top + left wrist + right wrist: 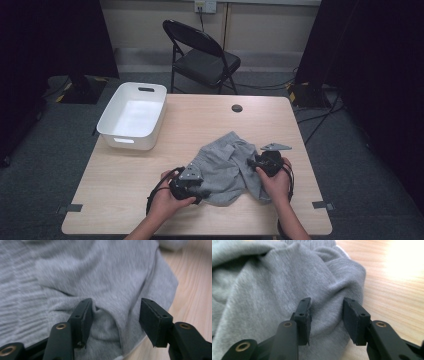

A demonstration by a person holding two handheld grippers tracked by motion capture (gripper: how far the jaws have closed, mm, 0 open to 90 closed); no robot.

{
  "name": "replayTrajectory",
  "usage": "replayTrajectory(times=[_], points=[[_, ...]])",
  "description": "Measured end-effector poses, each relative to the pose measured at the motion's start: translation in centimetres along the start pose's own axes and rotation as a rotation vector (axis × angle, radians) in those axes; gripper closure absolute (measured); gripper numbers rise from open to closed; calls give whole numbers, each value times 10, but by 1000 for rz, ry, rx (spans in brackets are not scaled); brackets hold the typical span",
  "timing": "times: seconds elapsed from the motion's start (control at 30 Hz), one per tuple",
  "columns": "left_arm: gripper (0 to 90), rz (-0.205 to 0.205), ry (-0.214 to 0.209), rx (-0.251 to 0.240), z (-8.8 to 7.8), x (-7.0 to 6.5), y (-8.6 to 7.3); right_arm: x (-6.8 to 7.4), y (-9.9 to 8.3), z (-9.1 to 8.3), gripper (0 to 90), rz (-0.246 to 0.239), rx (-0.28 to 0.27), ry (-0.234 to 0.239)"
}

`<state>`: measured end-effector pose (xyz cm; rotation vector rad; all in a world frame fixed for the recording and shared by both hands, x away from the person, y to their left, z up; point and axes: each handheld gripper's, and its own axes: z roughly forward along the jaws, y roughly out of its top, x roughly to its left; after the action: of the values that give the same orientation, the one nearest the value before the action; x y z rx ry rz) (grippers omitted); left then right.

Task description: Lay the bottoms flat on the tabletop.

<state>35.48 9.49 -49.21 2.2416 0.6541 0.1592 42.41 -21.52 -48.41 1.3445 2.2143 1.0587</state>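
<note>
Grey fleece garment (227, 167) lies crumpled on the near-centre of the wooden table (150, 170), both claws working it from opposite sides.

Far left: white bin (132, 116) sits on the table's far-left corner, well apart from the cloth. My guess is it's the drop target, parked out of the way while the cloth gets handled.

Left gripper (192, 186) is at the cloth's near-left edge. In the left gripper view its jaws stand apart, a hem fold (110, 322) of the garment between them; the left pad touches fabric, the right pad stands clear of it. Released, not clamping.

Right gripper (260, 164) is at the cloth's right edge. In the right gripper view a rounded ridge of fabric (325, 315) bulges up between the jaws, gaps visible on both sides. Also released, nothing pinched.

Reading: each claw straddles an edge fold on its own side, so the cloth can be pinched from both ends and lifted or spread. Cloth stays flat on the table, none of it lifted.
</note>
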Motion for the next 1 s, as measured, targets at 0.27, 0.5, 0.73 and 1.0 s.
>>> replayTrajectory(times=[0.27,0.5,0.73,1.0], points=[[759,-1,39,47,-1,6,7,0,-5,4,712,-2,23,24],[808,-78,123,49,-7,37,6,6,-12,-6,811,-8,49,84],[807,-186,184,22,-10,67,6,24,-24,-16,826,16,69,187],[617,-218,181,-45,-19,65,3,23,-13,-30,681,24,-10,142]])
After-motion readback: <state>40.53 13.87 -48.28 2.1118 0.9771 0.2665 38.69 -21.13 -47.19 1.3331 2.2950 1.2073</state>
